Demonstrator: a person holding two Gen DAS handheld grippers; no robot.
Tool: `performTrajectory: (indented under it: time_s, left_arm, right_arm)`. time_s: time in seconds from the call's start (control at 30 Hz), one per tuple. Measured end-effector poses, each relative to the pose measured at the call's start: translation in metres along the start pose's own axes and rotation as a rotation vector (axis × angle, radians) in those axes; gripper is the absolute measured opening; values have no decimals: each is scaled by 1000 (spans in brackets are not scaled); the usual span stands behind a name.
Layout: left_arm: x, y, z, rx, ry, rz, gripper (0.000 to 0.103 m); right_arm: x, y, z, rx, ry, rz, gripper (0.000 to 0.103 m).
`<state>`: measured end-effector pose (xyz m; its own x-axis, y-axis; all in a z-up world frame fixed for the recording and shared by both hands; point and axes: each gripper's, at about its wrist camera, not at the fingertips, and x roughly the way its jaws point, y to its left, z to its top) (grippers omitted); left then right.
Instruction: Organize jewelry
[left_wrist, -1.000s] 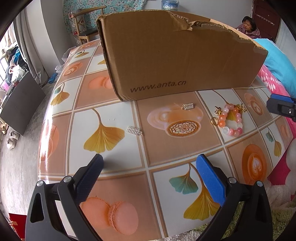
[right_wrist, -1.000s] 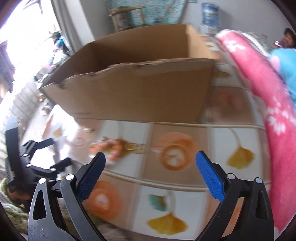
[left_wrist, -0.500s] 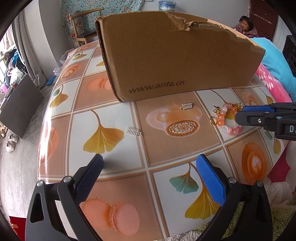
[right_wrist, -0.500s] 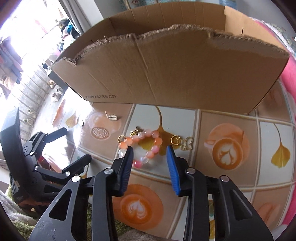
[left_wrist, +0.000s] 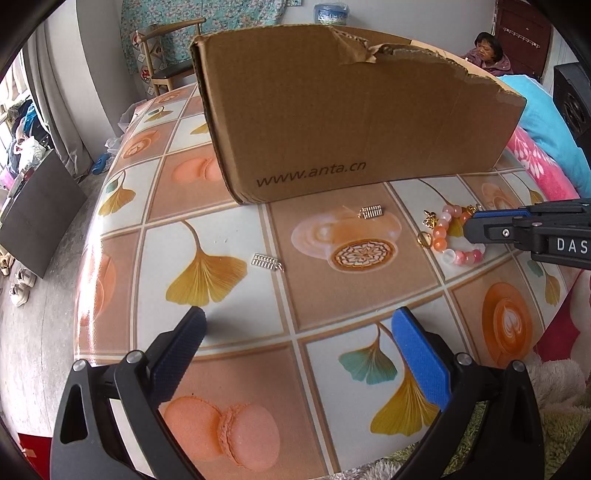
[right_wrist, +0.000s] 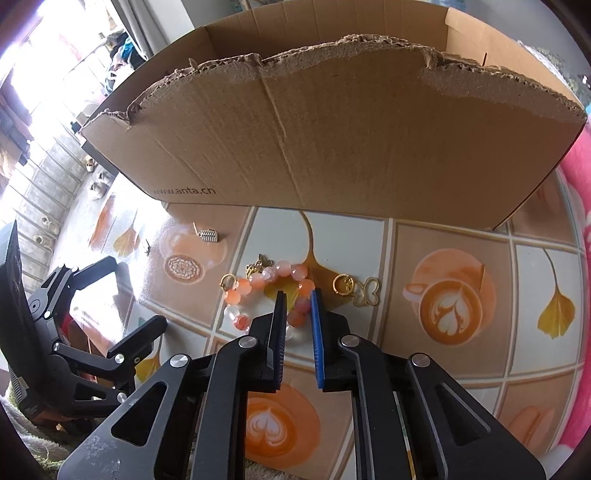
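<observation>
A pink and orange bead bracelet (right_wrist: 255, 286) lies on the patterned table, also in the left wrist view (left_wrist: 448, 240). My right gripper (right_wrist: 297, 295) has its jaws nearly closed around the bracelet's near right side; beads sit between the fingers. It shows from the side in the left wrist view (left_wrist: 471, 223). A gold ring and butterfly charm (right_wrist: 356, 290) lie to the right. Two small silver clips (left_wrist: 370, 212) (left_wrist: 264, 261) lie farther left. My left gripper (left_wrist: 295, 336) is open and empty over the table's front.
A large open cardboard box (left_wrist: 351, 122) stands behind the jewelry, its torn wall facing me (right_wrist: 332, 140). A pink blanket (left_wrist: 543, 166) lies at the right edge. The table's left edge (left_wrist: 79, 280) drops to the floor.
My right gripper has moved forward and down over the bracelet and narrowed its jaws from wide open to nearly shut around the beads. The left gripper has hardly moved.
</observation>
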<state>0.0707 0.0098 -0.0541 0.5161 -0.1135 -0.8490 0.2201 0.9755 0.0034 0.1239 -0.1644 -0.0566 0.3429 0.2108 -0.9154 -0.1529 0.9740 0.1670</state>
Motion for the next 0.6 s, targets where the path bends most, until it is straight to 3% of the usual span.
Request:
performTrajectory:
  time_s: [0.4,0.6]
  left_arm:
    - [0,0,0,-2,0,1,99]
    - [0,1,-1,-3,0,2,99]
  right_arm:
    - [-12,-4,-16,-19,14,-10,10]
    - [-23,-15,-31,-39,13,-68,10]
